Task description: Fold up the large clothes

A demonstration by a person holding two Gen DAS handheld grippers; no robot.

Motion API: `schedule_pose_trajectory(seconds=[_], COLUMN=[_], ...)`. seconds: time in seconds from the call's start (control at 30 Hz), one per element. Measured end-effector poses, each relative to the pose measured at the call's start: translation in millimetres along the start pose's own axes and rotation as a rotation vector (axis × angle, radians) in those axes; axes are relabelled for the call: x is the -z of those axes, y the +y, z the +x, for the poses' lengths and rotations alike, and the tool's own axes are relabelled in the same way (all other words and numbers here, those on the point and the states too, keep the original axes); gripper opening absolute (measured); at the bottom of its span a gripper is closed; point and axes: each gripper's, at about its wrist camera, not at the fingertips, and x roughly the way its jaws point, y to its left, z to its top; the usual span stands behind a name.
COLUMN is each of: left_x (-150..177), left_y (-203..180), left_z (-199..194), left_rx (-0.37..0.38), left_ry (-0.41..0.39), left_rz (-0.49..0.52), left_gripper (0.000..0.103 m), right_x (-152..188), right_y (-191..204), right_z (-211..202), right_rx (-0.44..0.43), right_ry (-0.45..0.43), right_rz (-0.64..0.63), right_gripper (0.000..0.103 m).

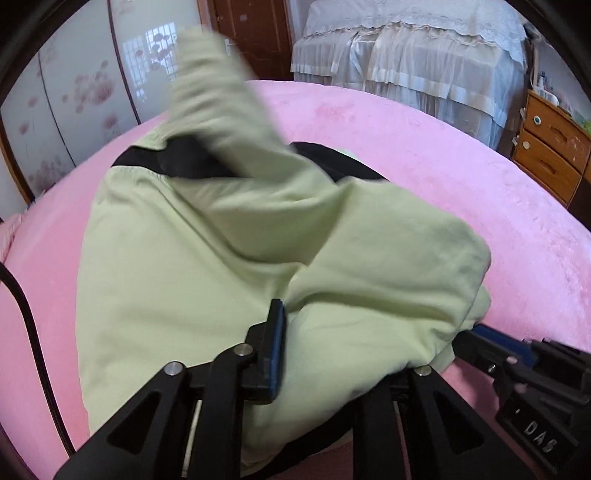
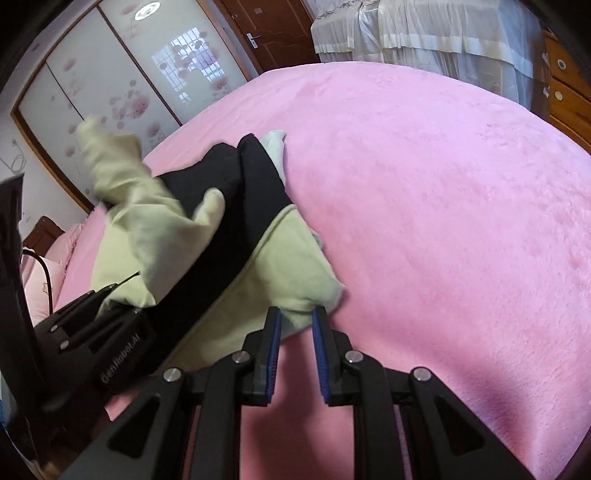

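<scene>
A pale green garment [image 1: 177, 258] with black bands [image 1: 140, 158] lies bunched on the pink bed cover [image 1: 461, 192]. One green sleeve [image 1: 218, 96] is up in the air and blurred. My left gripper [image 1: 332, 317] is shut on a thick fold of the garment at its near edge. Its left finger [image 1: 275, 350] shows, and cloth hides the right one. In the right wrist view my right gripper [image 2: 296, 318] is shut on a green corner [image 2: 299, 291] of the same garment [image 2: 166, 236]. The left gripper [image 2: 99, 306] sits close on its left, with cloth over its tips.
Sliding wardrobe doors with pink flowers [image 1: 81, 96] stand beyond the bed's far left, beside a brown door [image 1: 255, 33]. Furniture under white lace covers [image 1: 406, 62] and a wooden chest of drawers [image 1: 550, 147] lie at the far right. A black cable [image 1: 33, 332] runs along the left.
</scene>
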Motion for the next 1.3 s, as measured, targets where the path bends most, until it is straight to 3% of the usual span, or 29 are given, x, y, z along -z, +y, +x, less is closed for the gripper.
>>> schedule_pose_trajectory(seconds=[0.1,0.27,0.43,0.5,0.57,0.67,0.8,1.0,1.13,1.17,1.23,1.3], left_x=[-4,4,19,31,46,59,75,91,88,86,82,76], left_y=[2,11,37,51,67,90,116,144,143,141,139,137], left_z=[-8,-26,-63,-78,-88,-87,-87,-79,-74,-71,-70,-72], left_rx=[0.031,0.156,0.252,0.234,0.179,0.083,0.029,0.053,0.055,0.052,0.044,0.043], left_ry=[0.0,0.006,-0.012,-0.032,-0.036,-0.01,0.001,0.006,0.001,0.001,0.002,0.005], left_rz=[-0.02,-0.104,-0.249,-0.299,-0.337,-0.399,-0.487,-0.601,-0.601,-0.595,-0.588,-0.588], left_gripper=[0.02,0.031,0.043,0.046,0.046,0.046,0.046,0.046,0.046,0.046,0.046,0.046], right_x=[0,-5,-9,-11,-12,-14,-26,-47,-55,-56,-59,-63], right_y=[-4,-6,-1,0,4,9,16,20,21,21,24,31], right_z=[-2,-11,-32,-40,-47,-49,-38,-1,17,19,21,15], right_rx=[-0.014,-0.043,-0.087,-0.113,-0.127,-0.131,-0.146,-0.172,-0.209,-0.221,-0.26,-0.263], right_ry=[0.006,0.009,-0.02,-0.047,-0.07,-0.067,-0.035,0.063,0.118,0.123,0.151,0.147], right_rz=[0.014,0.022,0.004,0.003,-0.003,-0.019,-0.042,-0.064,-0.037,-0.03,-0.052,-0.088], right_gripper=[0.018,0.018,0.022,0.04,0.045,0.045,0.045,0.046,0.048,0.047,0.023,0.011])
